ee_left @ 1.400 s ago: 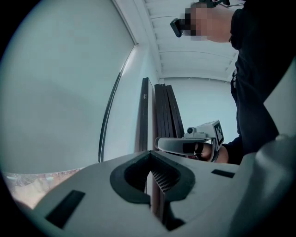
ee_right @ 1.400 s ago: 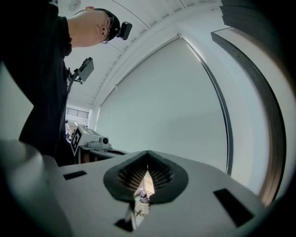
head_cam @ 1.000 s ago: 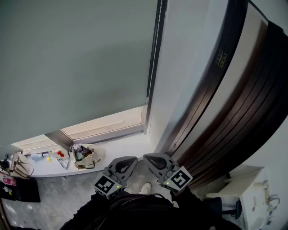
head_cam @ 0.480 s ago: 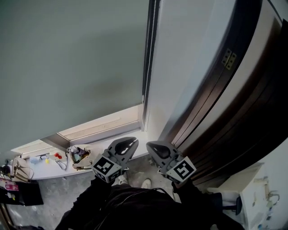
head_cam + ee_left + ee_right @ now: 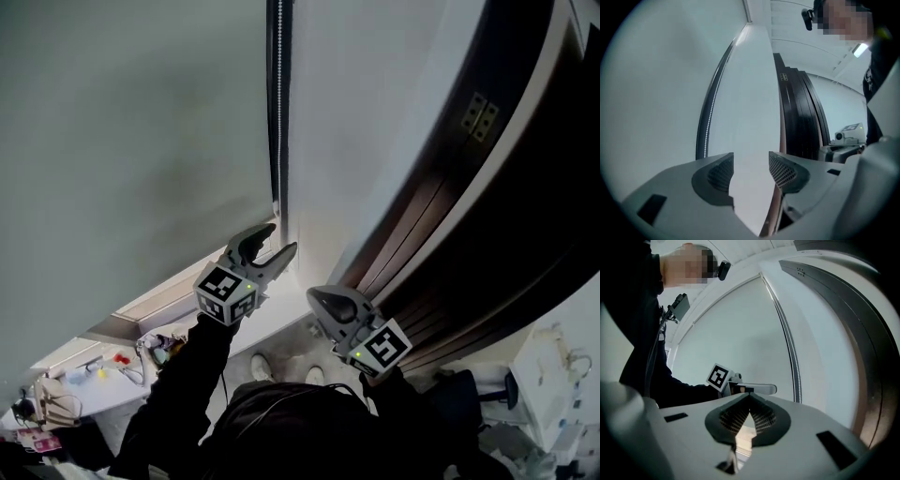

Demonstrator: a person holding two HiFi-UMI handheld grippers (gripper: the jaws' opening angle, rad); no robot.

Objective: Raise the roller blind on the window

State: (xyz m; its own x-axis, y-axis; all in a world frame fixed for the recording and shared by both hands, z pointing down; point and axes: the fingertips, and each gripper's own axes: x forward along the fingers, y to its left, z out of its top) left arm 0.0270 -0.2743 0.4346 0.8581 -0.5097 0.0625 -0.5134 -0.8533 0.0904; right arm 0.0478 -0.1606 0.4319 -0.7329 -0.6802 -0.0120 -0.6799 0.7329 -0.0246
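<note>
The grey-green roller blind (image 5: 131, 141) hangs low over the window. Its bead chain (image 5: 278, 103) runs down the blind's right edge, against a dark strip. My left gripper (image 5: 281, 238) is raised just below the chain's visible lower end, and its jaws are opening with nothing between them. In the left gripper view the chain (image 5: 707, 126) lies left of the left gripper (image 5: 751, 171), with only white wall in the gap. My right gripper (image 5: 323, 300) hangs lower and is shut on nothing. In its own view the right gripper (image 5: 749, 416) is shut, with the chain (image 5: 792, 362) off to the right.
A white wall strip (image 5: 356, 141) separates the blind from a dark wooden door frame (image 5: 487, 187) on the right. The window sill (image 5: 94, 366) at lower left carries small items. White furniture (image 5: 553, 375) stands at the lower right. The person's shoes (image 5: 262, 366) show on the floor.
My left gripper has risen from beside the right one up to the bead chain, and its jaws have gone from shut to open. The right gripper stays low and shut.
</note>
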